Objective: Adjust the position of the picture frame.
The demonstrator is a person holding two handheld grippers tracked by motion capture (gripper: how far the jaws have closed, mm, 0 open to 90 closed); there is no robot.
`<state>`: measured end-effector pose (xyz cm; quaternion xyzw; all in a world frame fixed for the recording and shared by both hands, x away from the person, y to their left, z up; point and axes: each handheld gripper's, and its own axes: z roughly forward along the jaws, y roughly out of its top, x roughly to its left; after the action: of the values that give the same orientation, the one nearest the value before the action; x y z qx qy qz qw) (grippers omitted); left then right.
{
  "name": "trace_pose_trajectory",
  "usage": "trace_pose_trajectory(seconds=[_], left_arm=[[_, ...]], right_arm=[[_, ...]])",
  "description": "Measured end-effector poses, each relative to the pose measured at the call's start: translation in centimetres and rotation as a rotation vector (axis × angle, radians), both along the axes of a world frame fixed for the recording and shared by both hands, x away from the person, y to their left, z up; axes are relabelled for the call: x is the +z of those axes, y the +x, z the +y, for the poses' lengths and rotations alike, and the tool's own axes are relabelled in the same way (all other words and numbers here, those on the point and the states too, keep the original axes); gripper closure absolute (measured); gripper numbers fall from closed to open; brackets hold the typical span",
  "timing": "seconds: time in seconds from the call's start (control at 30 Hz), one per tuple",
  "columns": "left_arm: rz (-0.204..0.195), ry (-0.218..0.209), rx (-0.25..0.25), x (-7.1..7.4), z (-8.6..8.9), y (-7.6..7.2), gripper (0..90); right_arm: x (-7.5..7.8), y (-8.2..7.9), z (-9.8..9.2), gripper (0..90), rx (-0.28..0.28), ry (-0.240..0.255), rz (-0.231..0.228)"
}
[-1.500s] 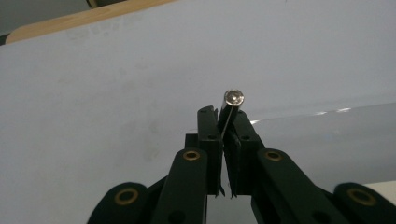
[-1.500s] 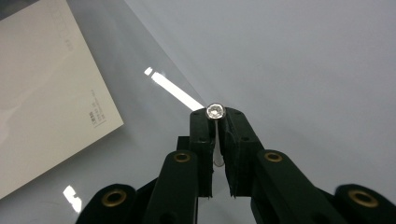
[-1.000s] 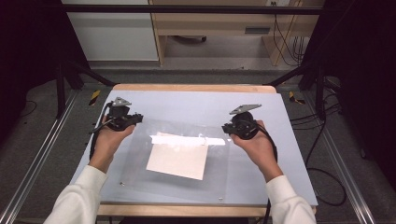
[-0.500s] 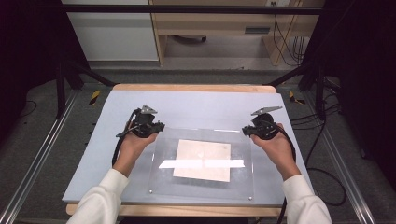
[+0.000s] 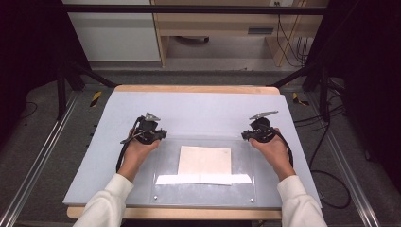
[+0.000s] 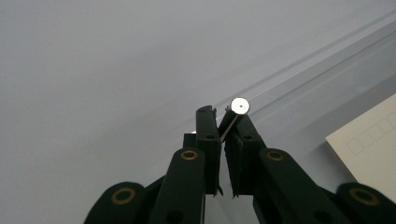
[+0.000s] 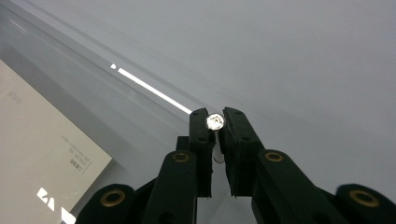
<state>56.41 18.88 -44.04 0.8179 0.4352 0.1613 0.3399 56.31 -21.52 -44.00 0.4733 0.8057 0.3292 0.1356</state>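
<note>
A clear acrylic panel [image 5: 241, 163] lies on the pale grey board [image 5: 198, 109], with small bolts at its corners. A cream sheet of paper [image 5: 204, 160] shows through its middle. My left gripper [image 5: 160, 135] is shut on the panel's far left corner. In the left gripper view the left gripper [image 6: 223, 122] pinches the panel's edge just below a shiny bolt head [image 6: 239, 105]. My right gripper [image 5: 245, 136] is shut on the far right corner. In the right gripper view the right gripper [image 7: 215, 117] has a bolt head [image 7: 215, 122] between its jaws, and the paper [image 7: 37, 154] lies to the left.
The board rests on a wooden table [image 5: 198, 89] between metal rails [image 5: 33, 165]. Bare board lies beyond and on both sides of the panel. A bright strip of reflected light [image 5: 203, 179] crosses the panel's near part. Cables [image 5: 331, 142] trail on the floor at the right.
Both hands have come down and toward the near edge with the panel between them. The panel, tilted before, now sits flatter on the board. Both grips stayed shut.
</note>
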Motion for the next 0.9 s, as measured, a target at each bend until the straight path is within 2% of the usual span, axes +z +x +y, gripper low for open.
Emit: trace_pose_trajectory(seconds=[0.37,0.6,0.73,0.9], left_arm=[[-0.014,-0.006,0.029,-1.0,-0.2,0.1,84.0],[-0.028,-0.015,0.042,-1.0,-0.4,0.4,84.0],[-0.027,-0.007,0.043,-1.3,-0.5,0.4,84.3],[-0.044,0.002,0.052,-1.7,-0.6,0.2,84.6]], right_arm=[[-0.8,0.2,0.3,83.2,-0.014,-0.016,-0.006],[-0.8,0.3,0.2,83.0,-0.026,-0.004,-0.016],[-1.1,0.4,0.1,83.1,-0.029,0.000,-0.009],[-1.5,0.3,0.2,83.6,-0.025,-0.010,-0.040]])
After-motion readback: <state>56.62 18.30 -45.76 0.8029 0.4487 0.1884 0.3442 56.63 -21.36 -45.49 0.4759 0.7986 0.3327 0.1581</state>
